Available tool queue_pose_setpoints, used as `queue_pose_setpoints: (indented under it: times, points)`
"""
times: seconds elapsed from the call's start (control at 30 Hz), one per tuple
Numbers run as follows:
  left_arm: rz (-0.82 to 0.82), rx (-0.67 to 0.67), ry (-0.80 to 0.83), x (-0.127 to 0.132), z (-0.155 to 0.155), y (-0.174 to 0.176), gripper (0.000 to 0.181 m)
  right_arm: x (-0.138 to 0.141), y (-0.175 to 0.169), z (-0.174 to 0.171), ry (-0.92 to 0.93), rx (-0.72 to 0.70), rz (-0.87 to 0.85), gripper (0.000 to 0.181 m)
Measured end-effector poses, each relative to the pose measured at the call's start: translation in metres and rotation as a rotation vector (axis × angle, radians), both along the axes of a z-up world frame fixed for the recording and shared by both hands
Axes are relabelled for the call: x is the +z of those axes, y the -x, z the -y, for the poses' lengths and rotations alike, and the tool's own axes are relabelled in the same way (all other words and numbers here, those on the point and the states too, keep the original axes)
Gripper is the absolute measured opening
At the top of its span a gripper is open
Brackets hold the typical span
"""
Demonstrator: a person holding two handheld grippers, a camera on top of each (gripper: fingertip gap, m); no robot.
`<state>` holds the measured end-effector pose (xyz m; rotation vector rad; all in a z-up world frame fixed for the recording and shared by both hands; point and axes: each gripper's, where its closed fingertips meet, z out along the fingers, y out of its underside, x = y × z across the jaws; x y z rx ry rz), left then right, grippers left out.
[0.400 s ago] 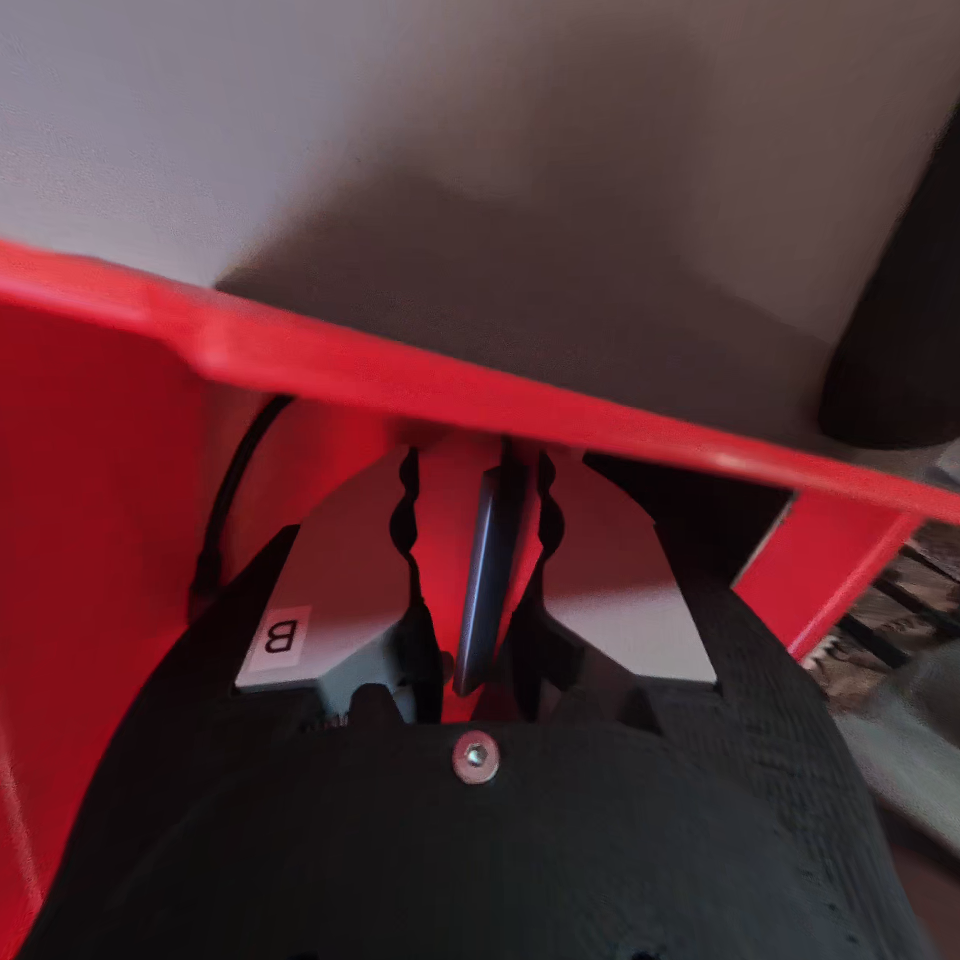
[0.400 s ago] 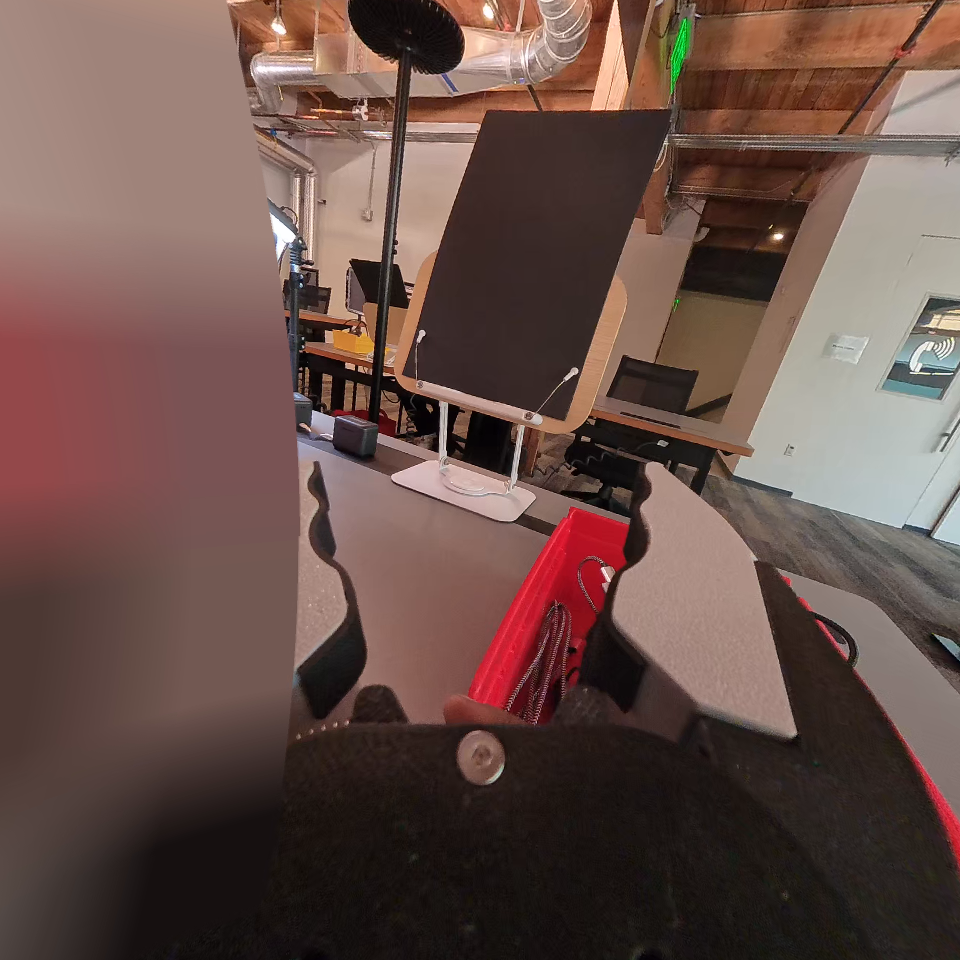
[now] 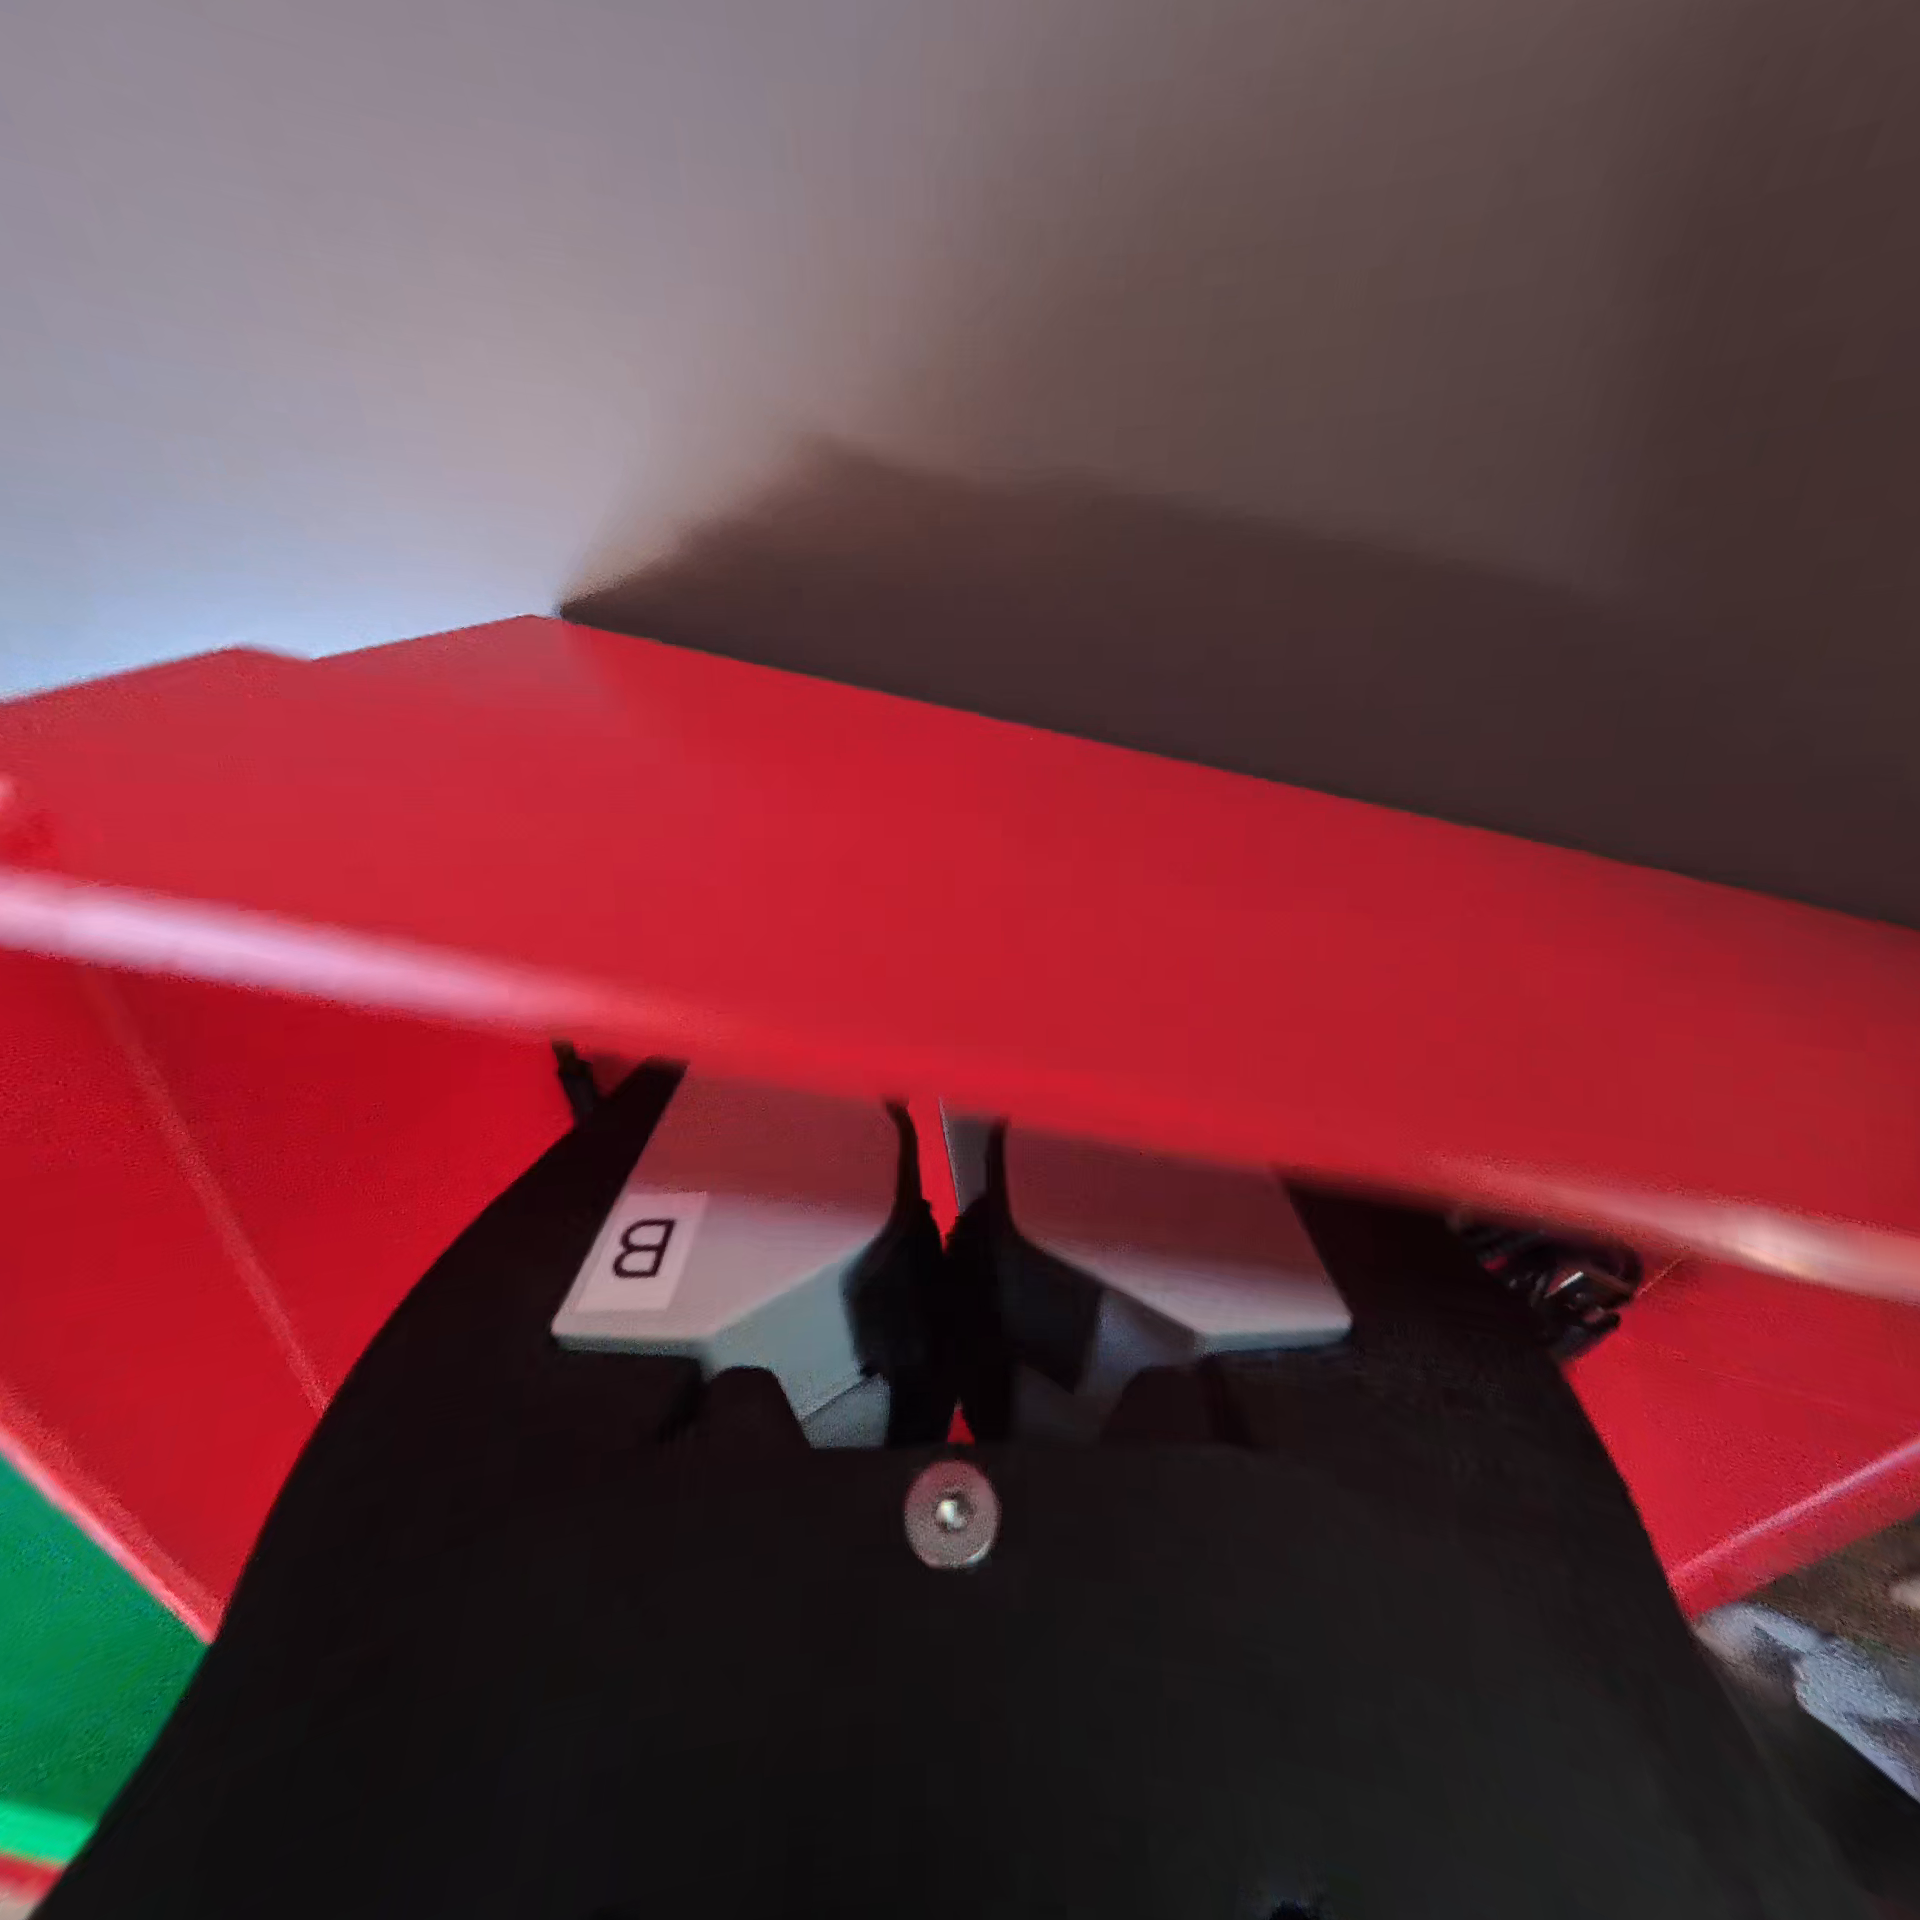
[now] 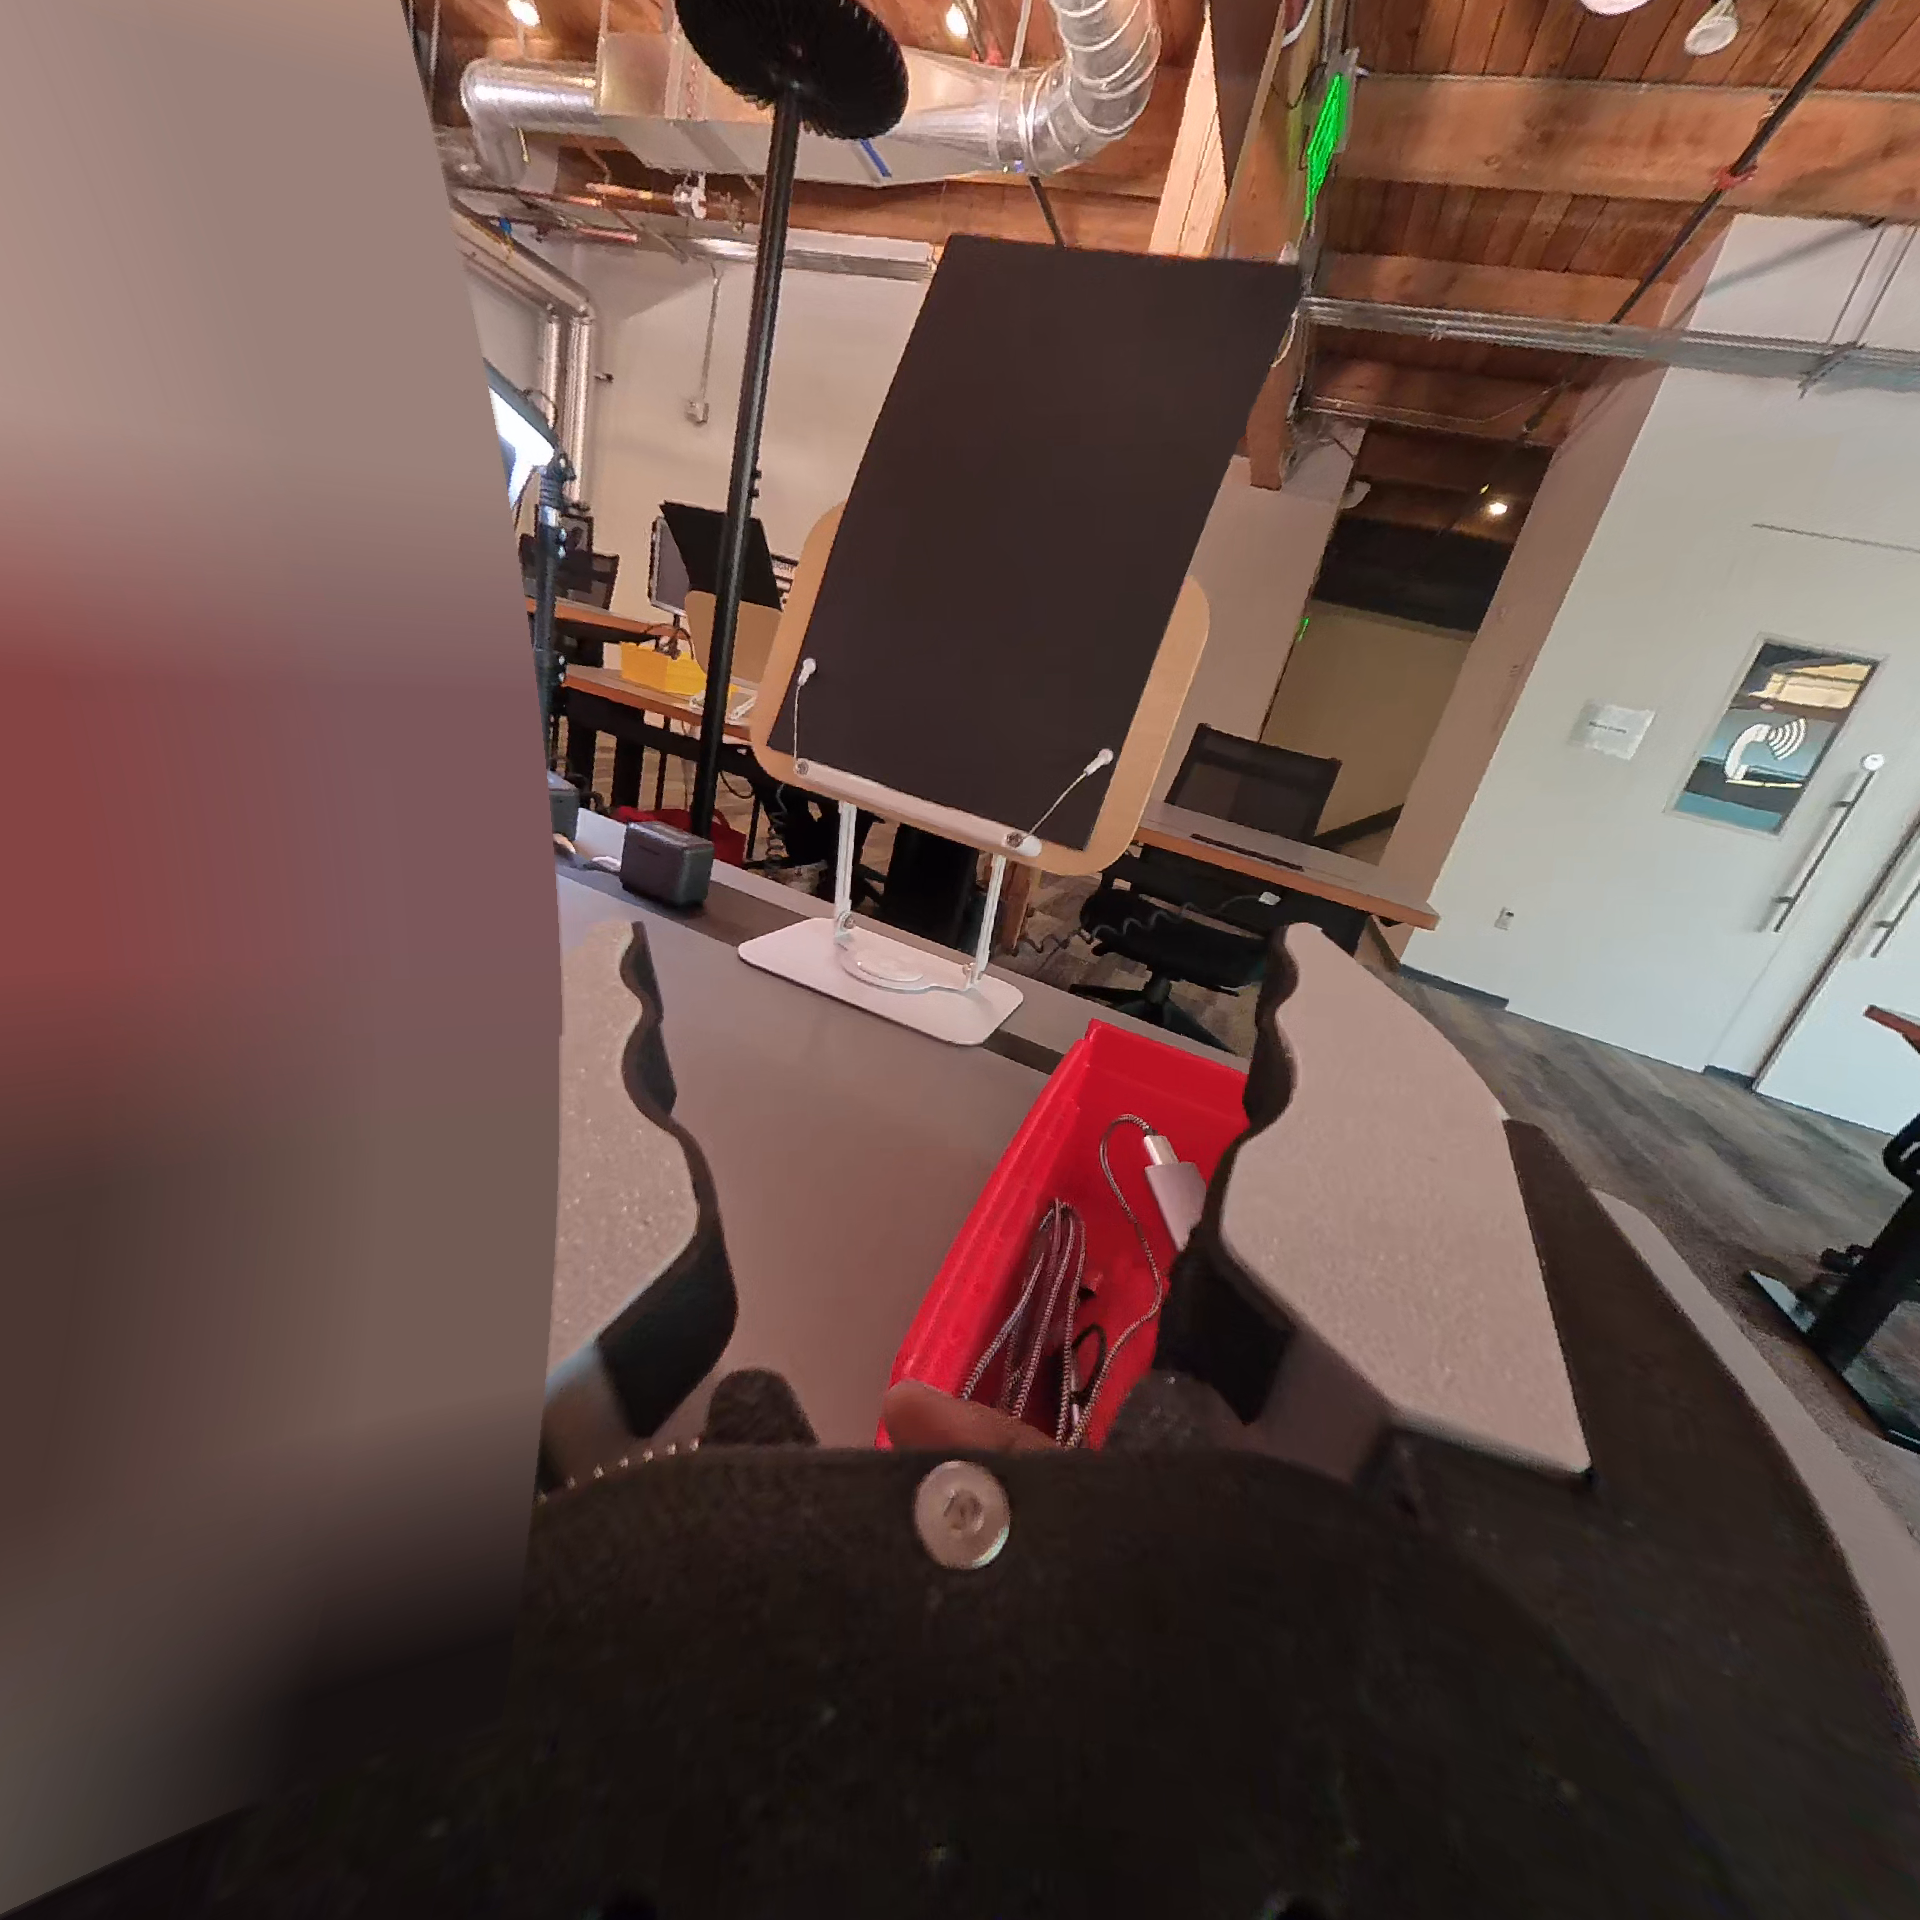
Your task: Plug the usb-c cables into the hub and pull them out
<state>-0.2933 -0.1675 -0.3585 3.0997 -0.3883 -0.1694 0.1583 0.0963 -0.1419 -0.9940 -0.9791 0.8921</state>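
In the left wrist view my left gripper [image 3: 951,1153] reaches into a red bin [image 3: 1039,883]. Its jaws are nearly together on a thin grey sliver, the hub [image 3: 964,1158] seen edge-on. The bin's rim hides the fingertips and most of the hub. A black coiled cable [image 3: 1548,1278] lies in the bin to the right. In the right wrist view my right gripper [image 4: 961,956] is open and empty above the grey table [image 4: 852,1143]. Below it, the red bin [image 4: 997,1195] holds braided cables [image 4: 1039,1309] and a silver plug [image 4: 1174,1184].
A dark board on a white stand [image 4: 883,966] stands on the table behind the bin, with a black pole [image 4: 748,468] and a small grey box [image 4: 665,862] to its left. A fingertip [image 4: 956,1413] shows by the right gripper's base. A green surface [image 3: 62,1621] lies left of the bin. The left gripper's tips are roughly 55 cm from the right gripper's.
The left gripper's jaws have closed much narrower. The bin rim now covers the fingertips and most of the hub. The right view has shifted slightly and shows more of the bin.
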Motion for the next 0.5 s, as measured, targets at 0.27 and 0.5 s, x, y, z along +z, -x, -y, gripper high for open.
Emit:
queue_pose_setpoints:
  times: [0.27, 0.5]
  points:
    - [0.018, 0.064, -0.299, 0.053, 0.006, 0.01, 0.003, 0.002, 0.008, 0.003, 0.029, 0.03, -0.019, 0.107]
    - [-0.035, 0.09, -0.73, 0.144, 0.002, 0.015, 0.002, -0.005, 0.022, 0.028, -0.058, 0.111, 0.051, 0.112]
